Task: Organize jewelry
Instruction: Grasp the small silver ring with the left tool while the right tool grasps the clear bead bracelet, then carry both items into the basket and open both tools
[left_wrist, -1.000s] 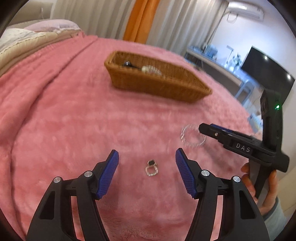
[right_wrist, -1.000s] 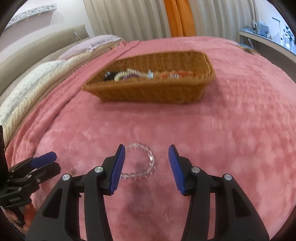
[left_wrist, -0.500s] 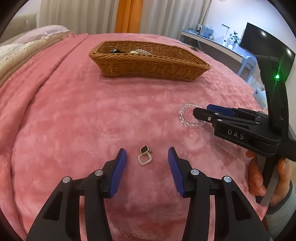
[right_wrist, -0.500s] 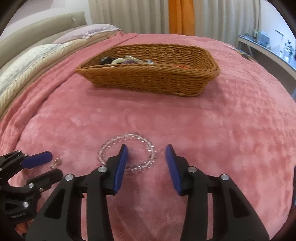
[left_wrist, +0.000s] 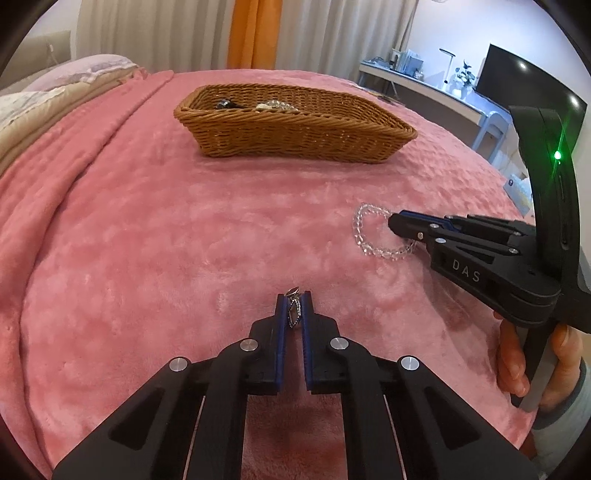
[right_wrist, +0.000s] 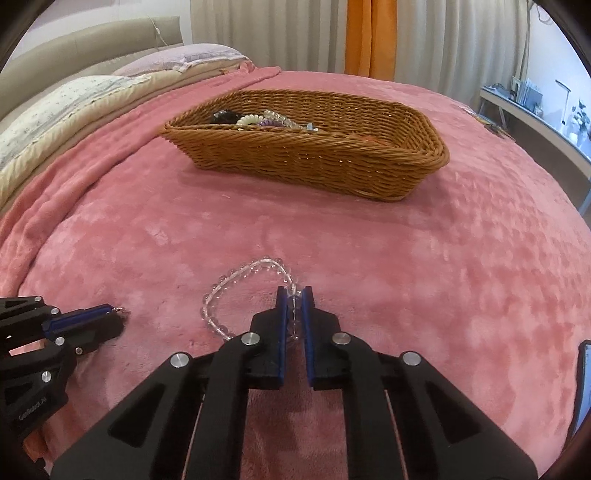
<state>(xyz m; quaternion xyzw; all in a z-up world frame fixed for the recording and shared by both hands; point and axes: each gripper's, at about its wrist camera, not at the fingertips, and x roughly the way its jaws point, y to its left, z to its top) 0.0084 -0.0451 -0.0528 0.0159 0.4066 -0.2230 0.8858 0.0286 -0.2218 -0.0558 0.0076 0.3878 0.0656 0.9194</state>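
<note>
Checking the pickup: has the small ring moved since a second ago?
Yes. The ring lay flat on the pink blanket between open jaws; now the left gripper pinches it upright, nearer the basket side.

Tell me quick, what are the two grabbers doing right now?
Left gripper: closed on the small silver earring.
Right gripper: jaws closing, pads already pinching the clear bead bracelet.

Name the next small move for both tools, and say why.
Probably lift both straight up. The left tool pinches the earring, the right tool pinches the bead bracelet, and both pieces touch the pink blanket, short of the basket.
</note>
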